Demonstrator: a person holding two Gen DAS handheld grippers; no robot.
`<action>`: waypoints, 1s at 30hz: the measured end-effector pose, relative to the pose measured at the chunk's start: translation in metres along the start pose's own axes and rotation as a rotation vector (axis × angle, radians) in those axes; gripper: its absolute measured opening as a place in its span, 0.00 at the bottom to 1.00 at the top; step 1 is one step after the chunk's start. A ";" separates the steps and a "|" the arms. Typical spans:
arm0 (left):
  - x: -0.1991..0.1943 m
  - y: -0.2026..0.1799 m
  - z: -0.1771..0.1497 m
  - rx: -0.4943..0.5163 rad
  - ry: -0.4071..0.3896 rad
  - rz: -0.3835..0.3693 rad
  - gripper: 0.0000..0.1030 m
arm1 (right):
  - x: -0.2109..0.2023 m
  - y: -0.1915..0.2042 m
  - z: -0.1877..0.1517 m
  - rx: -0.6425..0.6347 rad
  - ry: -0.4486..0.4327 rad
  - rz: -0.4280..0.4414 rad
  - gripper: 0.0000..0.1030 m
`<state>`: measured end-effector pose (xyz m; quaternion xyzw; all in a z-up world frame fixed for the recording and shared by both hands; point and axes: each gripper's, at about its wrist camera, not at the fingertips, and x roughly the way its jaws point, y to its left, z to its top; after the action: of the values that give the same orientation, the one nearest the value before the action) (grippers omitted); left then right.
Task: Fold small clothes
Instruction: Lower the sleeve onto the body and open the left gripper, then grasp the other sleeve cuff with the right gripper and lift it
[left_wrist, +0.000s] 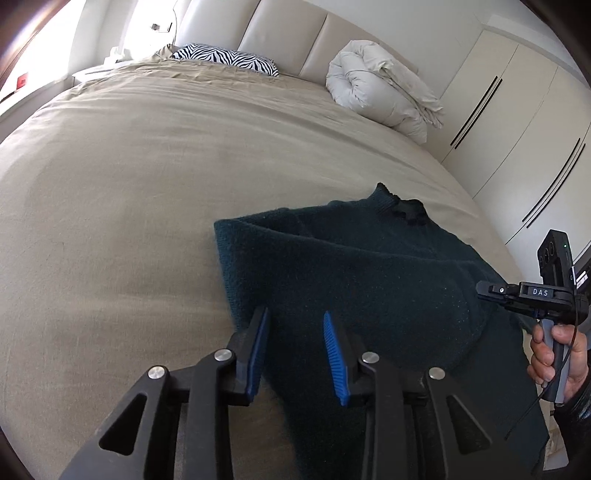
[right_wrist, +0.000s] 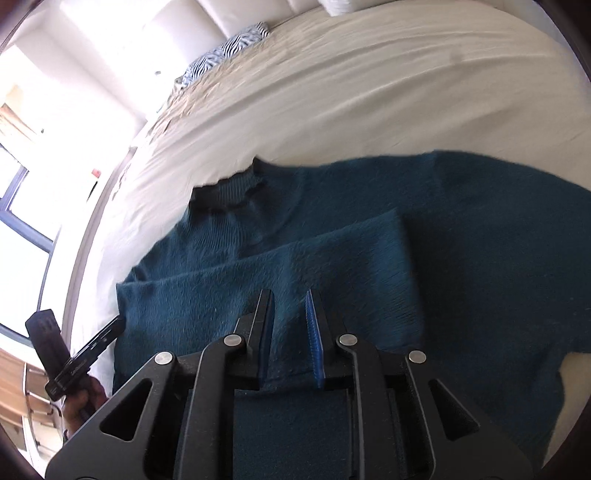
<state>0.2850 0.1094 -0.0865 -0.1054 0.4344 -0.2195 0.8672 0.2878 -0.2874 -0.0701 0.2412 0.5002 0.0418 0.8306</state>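
A dark teal knitted sweater (left_wrist: 369, 266) lies flat on the beige bed cover (left_wrist: 129, 184), its ribbed collar (right_wrist: 225, 192) toward the headboard. One sleeve (right_wrist: 295, 258) is folded across the body. My left gripper (left_wrist: 295, 314) hovers over the sweater's left edge with its blue pads apart and nothing pinched between them. My right gripper (right_wrist: 288, 295) stands over the folded sleeve with a narrow gap between its pads; the fabric lies below them, not gripped. In each wrist view the other gripper (left_wrist: 484, 288) (right_wrist: 118, 323) shows at the side, held by a hand (left_wrist: 554, 354).
A zebra-print pillow (left_wrist: 229, 59) and a rolled white duvet (left_wrist: 380, 88) sit at the padded headboard. Cream wardrobe doors (left_wrist: 517, 129) stand along the bed's right side. A bright window (right_wrist: 22, 206) lies beyond the far side.
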 end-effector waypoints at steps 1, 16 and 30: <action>-0.002 -0.003 0.000 0.013 0.006 0.011 0.32 | 0.008 0.000 -0.004 -0.003 0.023 -0.017 0.17; -0.049 -0.046 -0.044 0.133 -0.052 0.164 0.47 | -0.101 -0.101 -0.076 0.244 -0.160 0.049 0.49; -0.094 -0.122 -0.125 -0.116 -0.008 -0.035 0.57 | -0.262 -0.385 -0.200 0.931 -0.591 0.105 0.58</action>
<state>0.1003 0.0475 -0.0493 -0.1640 0.4408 -0.2089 0.8574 -0.0789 -0.6355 -0.1045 0.6092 0.1988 -0.2118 0.7379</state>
